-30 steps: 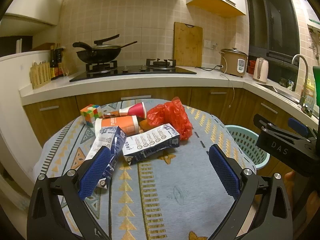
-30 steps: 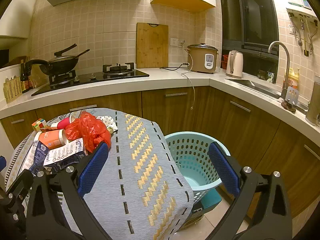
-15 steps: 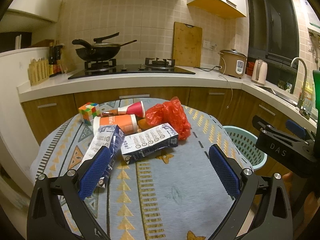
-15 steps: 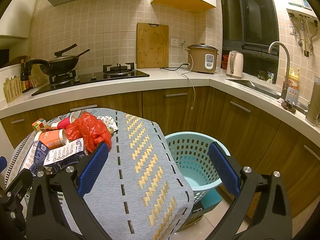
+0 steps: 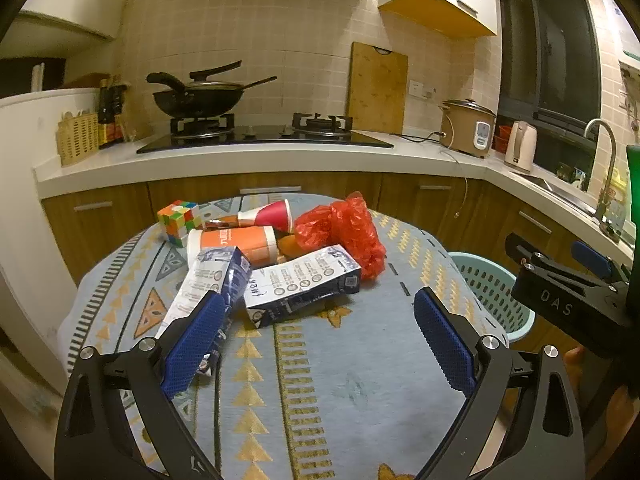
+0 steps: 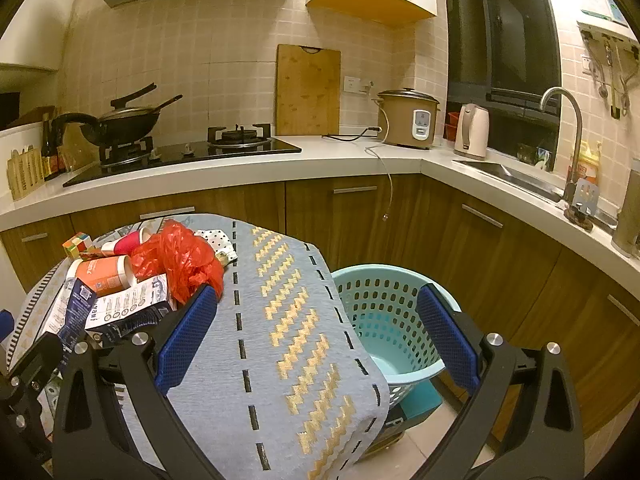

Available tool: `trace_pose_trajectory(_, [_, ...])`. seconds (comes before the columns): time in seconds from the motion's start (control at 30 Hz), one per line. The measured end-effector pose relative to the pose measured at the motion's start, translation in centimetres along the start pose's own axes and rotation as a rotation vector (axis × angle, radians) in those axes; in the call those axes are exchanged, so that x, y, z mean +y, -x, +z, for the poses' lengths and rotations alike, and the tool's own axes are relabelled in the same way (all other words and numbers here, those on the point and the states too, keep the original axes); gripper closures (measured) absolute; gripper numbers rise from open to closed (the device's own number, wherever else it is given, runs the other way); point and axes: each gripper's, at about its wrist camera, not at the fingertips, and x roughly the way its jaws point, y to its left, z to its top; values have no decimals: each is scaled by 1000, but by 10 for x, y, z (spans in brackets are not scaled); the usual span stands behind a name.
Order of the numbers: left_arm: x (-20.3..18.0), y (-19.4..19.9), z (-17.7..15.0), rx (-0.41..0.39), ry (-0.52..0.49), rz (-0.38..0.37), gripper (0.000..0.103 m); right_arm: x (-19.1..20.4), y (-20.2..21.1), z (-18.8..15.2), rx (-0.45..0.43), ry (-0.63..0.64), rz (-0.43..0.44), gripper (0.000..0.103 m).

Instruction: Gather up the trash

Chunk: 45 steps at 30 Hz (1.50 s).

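Observation:
A heap of trash lies on the cloth-covered table [image 5: 320,380]: a crumpled red plastic bag [image 5: 344,232], two blue-and-white cartons [image 5: 304,284] [image 5: 212,280], an orange cup on its side [image 5: 236,240] and a red-and-white paper cup [image 5: 270,214]. My left gripper [image 5: 320,340] is open and empty, hovering in front of the heap. My right gripper [image 6: 320,336] is open and empty above the table's right edge, with the red bag [image 6: 180,260] to its left. A light blue perforated basket [image 6: 384,320] stands on the floor right of the table.
A colour cube [image 5: 178,220] sits at the heap's far left. The kitchen counter behind holds a wok [image 5: 200,96], a cutting board [image 5: 376,88], a rice cooker [image 5: 468,128] and a kettle [image 5: 520,146]. The sink tap [image 6: 564,132] is at the right.
The left gripper has tilted or lifted slightly, so the heap sits a bit lower in its view. The right gripper has not visibly moved. Nothing was picked up.

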Motion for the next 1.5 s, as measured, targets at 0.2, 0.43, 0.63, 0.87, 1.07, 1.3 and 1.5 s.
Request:
trace_pose_trajectory(0.2, [16, -5, -2, -9, 2, 13, 11, 9, -7, -1, 7, 23, 17, 20])
trace_pose_trajectory(0.43, [74, -17, 4, 2, 88, 46, 14, 35, -27, -3, 57, 74, 120, 58])
trace_pose_trajectory(0.63, [124, -60, 12, 153, 180, -28, 15, 59, -57, 2, 127, 80, 270, 69])
trace_pose_trajectory(0.87, [143, -125, 4, 345, 183, -141, 14, 78, -104, 27, 176, 104, 362, 45])
trace_pose_trajectory(1.07, [142, -150, -9, 416, 166, -117, 16, 103, -134, 37, 208, 174, 397, 35])
trace_pose_trajectory(1.3, [138, -151, -10, 440, 179, -156, 26, 129, -165, 33, 260, 237, 407, 29])
trace_pose_trajectory(1.5, [127, -153, -19, 471, 137, -128, 41, 134, -185, 23, 326, 223, 431, 56])
